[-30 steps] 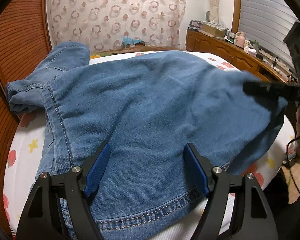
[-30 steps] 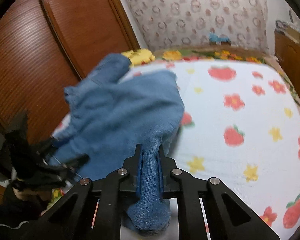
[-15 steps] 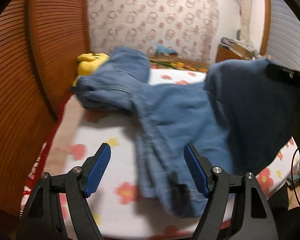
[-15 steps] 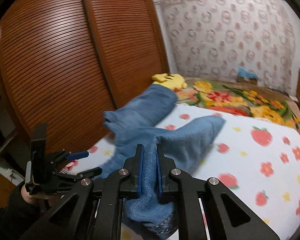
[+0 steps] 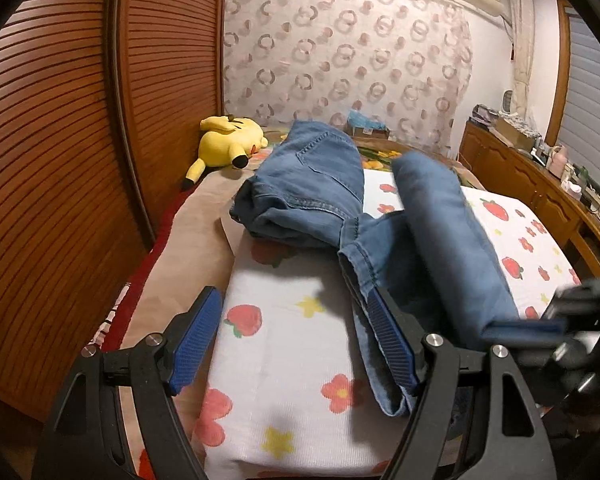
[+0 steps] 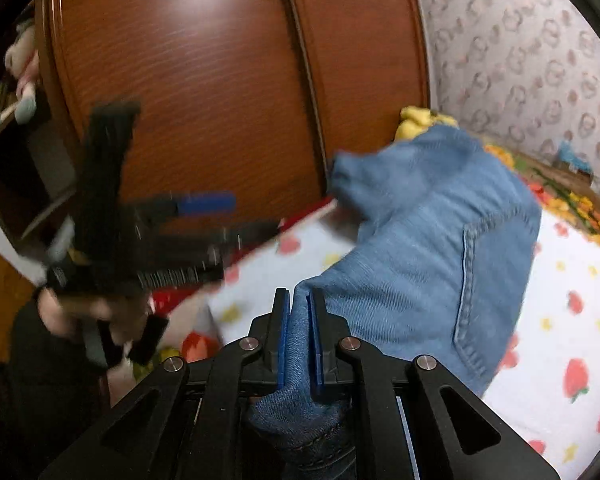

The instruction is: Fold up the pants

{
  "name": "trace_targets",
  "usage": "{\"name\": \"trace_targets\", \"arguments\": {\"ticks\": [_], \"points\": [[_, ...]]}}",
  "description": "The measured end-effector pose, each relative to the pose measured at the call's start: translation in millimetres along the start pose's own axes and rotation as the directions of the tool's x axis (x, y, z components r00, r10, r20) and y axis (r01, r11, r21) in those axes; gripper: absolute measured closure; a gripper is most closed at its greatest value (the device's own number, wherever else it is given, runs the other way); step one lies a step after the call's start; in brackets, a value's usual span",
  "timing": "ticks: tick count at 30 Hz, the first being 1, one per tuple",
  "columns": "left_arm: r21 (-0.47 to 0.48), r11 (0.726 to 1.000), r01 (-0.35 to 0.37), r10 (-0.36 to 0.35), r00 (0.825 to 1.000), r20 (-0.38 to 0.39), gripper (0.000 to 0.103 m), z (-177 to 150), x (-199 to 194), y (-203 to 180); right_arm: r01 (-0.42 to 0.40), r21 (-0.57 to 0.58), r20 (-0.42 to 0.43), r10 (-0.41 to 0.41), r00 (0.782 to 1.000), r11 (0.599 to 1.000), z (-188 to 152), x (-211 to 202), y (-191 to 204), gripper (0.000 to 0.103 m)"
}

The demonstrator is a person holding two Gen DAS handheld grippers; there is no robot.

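Blue denim pants lie on the bed, the waist part bunched toward the wardrobe side. One leg runs toward the near right. My left gripper is open and empty, held over the sheet just left of the lower leg. My right gripper is shut on a fold of the pants near the hem. It shows blurred at the right edge of the left wrist view. The left gripper shows blurred in the right wrist view.
The bed has a white sheet with strawberry and flower print. A brown louvred wardrobe runs close along the left. A yellow plush toy lies at the far left. A wooden dresser with clutter stands at the right.
My left gripper has drawn back off the denim and swung left, staying open. My right gripper, still shut on the pants, has carried the leg over toward the wardrobe side.
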State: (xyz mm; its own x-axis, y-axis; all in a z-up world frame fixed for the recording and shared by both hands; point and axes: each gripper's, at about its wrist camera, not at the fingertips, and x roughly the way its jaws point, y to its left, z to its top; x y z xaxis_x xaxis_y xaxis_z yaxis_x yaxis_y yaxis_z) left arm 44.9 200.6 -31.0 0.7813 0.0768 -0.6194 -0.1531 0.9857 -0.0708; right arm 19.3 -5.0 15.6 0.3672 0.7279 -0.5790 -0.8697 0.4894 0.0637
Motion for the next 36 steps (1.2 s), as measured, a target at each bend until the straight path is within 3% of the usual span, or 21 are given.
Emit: {"name": "trace_targets", "arguments": {"ticks": [3, 7, 13, 18, 22, 27, 29, 31, 32, 35, 36], "points": [[0.007, 1.000, 0.005, -0.005, 1.000, -0.001, 0.027, 2.4, 2.7, -3.1, -0.005, 0.009, -0.019, 0.005, 1.000, 1.000, -8.4, 4.5, -3.6, 0.091], [0.021, 0.999, 0.026, -0.026, 1.000, 0.002, 0.027, 6.0, 5.3, -12.4, 0.038, -0.004, -0.008, -0.038, 0.999, 0.999, -9.4, -9.2, -2.3, 0.073], [0.061, 0.997, 0.051, -0.052, 0.998, 0.021, 0.027, 17.4, 3.5, -32.4, 0.104, -0.008, 0.056, -0.104, 0.993, 0.995, -5.4, -43.0, 1.1, 0.067], [0.097, 0.991, 0.087, -0.092, 0.995, 0.044, 0.027, 36.9, 2.6, -52.9, 0.107, 0.035, 0.089, -0.109, 0.990, 0.994, -17.9, -58.6, -10.0, 0.066], [0.129, 0.982, 0.138, -0.144, 0.989, 0.042, 0.027, 55.9, 9.3, -73.8, 0.051, 0.062, 0.049, -0.054, 0.997, 0.997, -27.0, -33.6, -9.4, 0.066], [0.161, 0.962, 0.219, -0.212, 0.975, -0.059, 0.028, 68.0, 44.6, -99.8, 0.031, 0.082, 0.034, -0.034, 0.999, 0.996, -33.5, -9.0, 3.3, 0.066], [0.167, 0.954, 0.248, -0.228, 0.965, -0.130, 0.036, 66.3, 66.6, -108.5, 0.035, 0.076, 0.034, -0.037, 0.999, 0.997, -32.9, -3.4, 7.8, 0.066], [0.161, 0.951, 0.264, -0.232, 0.954, -0.190, 0.054, 61.3, 82.9, -114.6, 0.039, 0.073, 0.036, -0.042, 0.998, 0.997, -33.9, -0.6, 12.0, 0.066], [0.161, 0.947, 0.278, -0.242, 0.947, -0.212, 0.070, 58.1, 86.7, -116.5, 0.046, 0.076, 0.038, -0.049, 0.998, 0.996, -34.4, -2.5, 13.6, 0.066], [0.179, 0.936, 0.302, -0.264, 0.942, -0.209, 0.091, 50.7, 80.3, -115.3, 0.065, 0.078, 0.050, -0.069, 0.996, 0.995, -35.7, -12.4, 19.8, 0.066], [0.180, 0.934, 0.307, -0.272, 0.942, -0.194, 0.092, 50.2, 73.1, -113.3, 0.068, 0.076, 0.060, -0.073, 0.996, 0.995, -36.5, -16.8, 21.1, 0.066]]}}
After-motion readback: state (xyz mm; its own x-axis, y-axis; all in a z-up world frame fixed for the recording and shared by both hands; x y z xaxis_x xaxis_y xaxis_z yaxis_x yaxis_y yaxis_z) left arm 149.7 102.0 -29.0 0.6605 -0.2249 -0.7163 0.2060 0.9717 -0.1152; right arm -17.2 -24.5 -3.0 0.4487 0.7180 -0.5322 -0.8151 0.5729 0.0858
